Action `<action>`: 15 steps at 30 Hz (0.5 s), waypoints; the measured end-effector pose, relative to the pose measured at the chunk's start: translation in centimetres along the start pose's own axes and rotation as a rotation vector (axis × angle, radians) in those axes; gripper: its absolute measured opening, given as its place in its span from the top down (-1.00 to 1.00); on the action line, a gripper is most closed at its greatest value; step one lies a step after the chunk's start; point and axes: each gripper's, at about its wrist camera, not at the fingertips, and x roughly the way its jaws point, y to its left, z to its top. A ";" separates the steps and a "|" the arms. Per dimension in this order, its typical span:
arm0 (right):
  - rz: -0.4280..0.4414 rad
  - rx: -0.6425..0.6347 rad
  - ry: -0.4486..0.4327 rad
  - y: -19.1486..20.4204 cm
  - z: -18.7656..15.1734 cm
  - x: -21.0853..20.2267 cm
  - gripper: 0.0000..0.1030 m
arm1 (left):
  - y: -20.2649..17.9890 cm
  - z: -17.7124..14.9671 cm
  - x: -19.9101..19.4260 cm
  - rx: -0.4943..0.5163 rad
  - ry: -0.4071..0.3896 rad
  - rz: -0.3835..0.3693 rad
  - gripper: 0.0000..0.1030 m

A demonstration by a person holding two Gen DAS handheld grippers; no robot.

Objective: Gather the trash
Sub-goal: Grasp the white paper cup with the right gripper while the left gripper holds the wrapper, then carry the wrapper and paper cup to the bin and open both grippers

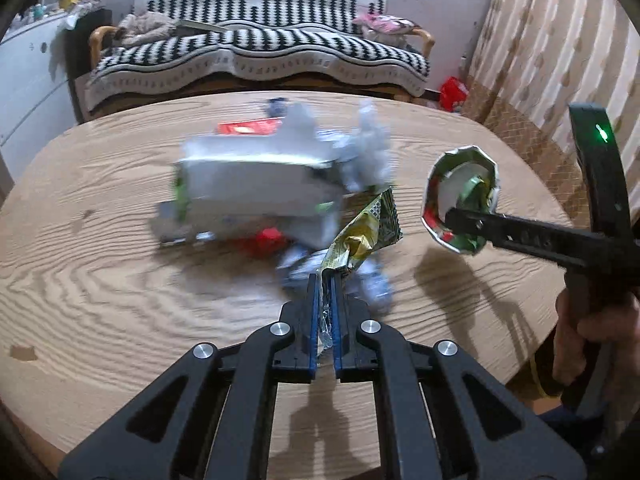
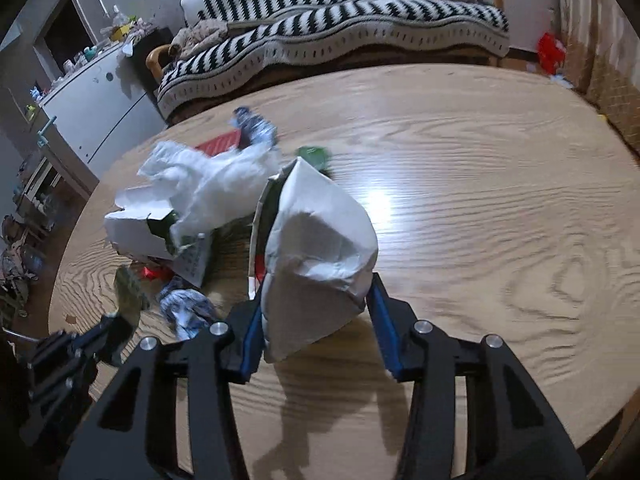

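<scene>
Left wrist view: nearest the lens, the left tool (image 1: 325, 280) has its blue pads pressed together on the tail of a yellow-green snack wrapper (image 1: 366, 232), which stands up from the jaws above the near middle of the wooden counter (image 1: 100, 300). To the right, a person's hand (image 1: 592, 344) grips the handle of the right tool (image 1: 464, 216), whose fingers pinch a crushed paper cup (image 1: 460, 200) above the right side of the counter. In the right wrist view the same white cup fills the gap between the half-spread pads, both pressing its creased sides.

Further back, at the counter's middle, lies the blurred remaining pile: a white carton (image 1: 248, 188), crumpled tissue (image 1: 368, 148), a red scrap (image 1: 268, 240) and a red packet (image 1: 248, 128) nearer the far edge. A striped sofa (image 1: 260, 40) stands beyond.

To do this step well, I judge that both loads should rise clear of the pile before travelling, so the dangling wrapper does not snag loose tissue. The cup is thin and already dented; squeezing harder could fold it and let it slip. No bin shows in either view.
</scene>
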 end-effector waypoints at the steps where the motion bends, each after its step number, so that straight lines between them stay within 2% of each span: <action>1: -0.011 0.008 -0.006 -0.9 -0.2 -0.7 0.10 | -1.0 0.3 0.3 0.010 0.003 -0.013 0.92; 5: -0.091 0.041 -0.052 -5.6 -1.5 -4.3 0.10 | -6.0 1.3 1.2 0.074 -0.001 -0.064 0.92; 10: -0.214 0.159 -0.114 -14.3 -4.4 -9.8 0.10 | -13.1 1.8 3.0 0.158 0.007 -0.144 0.92; 11: -0.214 0.159 -0.114 -14.3 -4.4 -9.8 0.10 | -14.9 1.8 3.5 0.177 0.016 -0.166 0.92; 13: -0.288 0.257 -0.143 -19.9 -7.1 -13.3 0.10 | -17.2 1.4 4.0 0.207 0.027 -0.193 0.92; 15: -0.335 0.328 -0.160 -23.3 -9.1 -15.5 0.10 | -20.7 1.0 4.6 0.254 0.038 -0.228 0.92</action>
